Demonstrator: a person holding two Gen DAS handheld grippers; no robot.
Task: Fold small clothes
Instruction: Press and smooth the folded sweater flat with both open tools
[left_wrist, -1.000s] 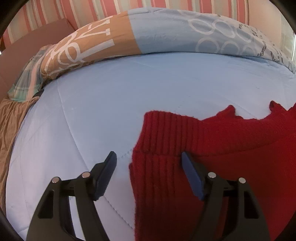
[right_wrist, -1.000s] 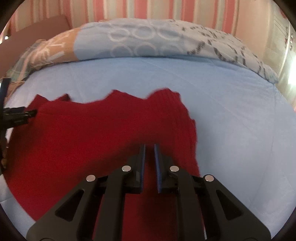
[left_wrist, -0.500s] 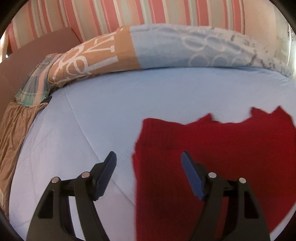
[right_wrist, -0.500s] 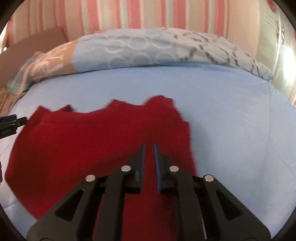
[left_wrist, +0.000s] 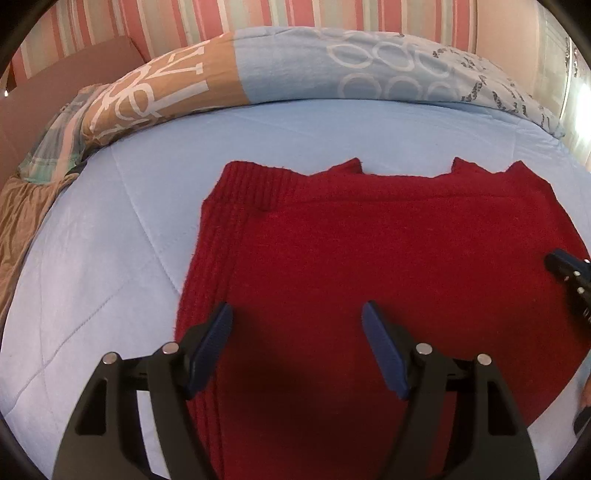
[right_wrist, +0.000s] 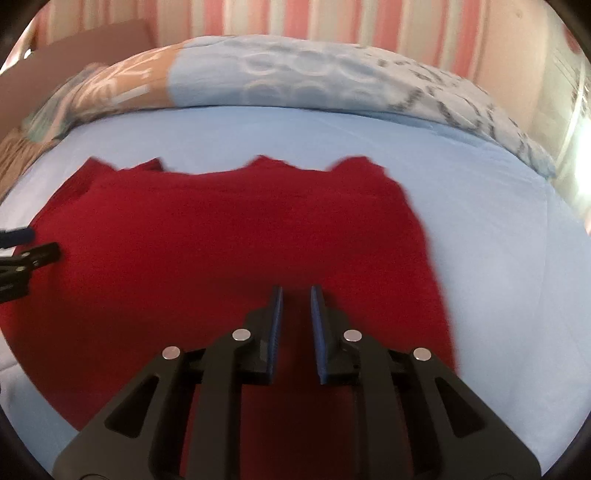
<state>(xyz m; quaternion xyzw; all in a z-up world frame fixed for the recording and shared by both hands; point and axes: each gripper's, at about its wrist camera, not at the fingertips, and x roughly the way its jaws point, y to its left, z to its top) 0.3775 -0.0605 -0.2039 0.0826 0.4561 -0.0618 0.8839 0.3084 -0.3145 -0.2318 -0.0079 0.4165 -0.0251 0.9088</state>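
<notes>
A red knitted sweater (left_wrist: 369, 240) lies flat and folded on the light blue quilt (left_wrist: 110, 258), with its ribbed hem along the left edge. My left gripper (left_wrist: 297, 310) hovers open over the sweater's near left part, with nothing between its fingers. In the right wrist view the same sweater (right_wrist: 221, 240) fills the middle. My right gripper (right_wrist: 296, 291) hangs over its near right part. Its jaws are opening, with a narrow gap and no cloth pinched between them. Each gripper shows at the edge of the other's view: the right gripper (left_wrist: 565, 266) and the left gripper (right_wrist: 26, 243).
A rolled duvet (left_wrist: 332, 66) in blue and tan with white rings lies along the bed's far side, below a pink striped wall. Brown fabric (left_wrist: 18, 214) and a plaid cloth hang at the left edge. Bare quilt (right_wrist: 498, 258) stretches to the sweater's right.
The left gripper has moved right from the sweater's left edge to above its body. The right gripper has drawn back slightly and its jaws have parted a little.
</notes>
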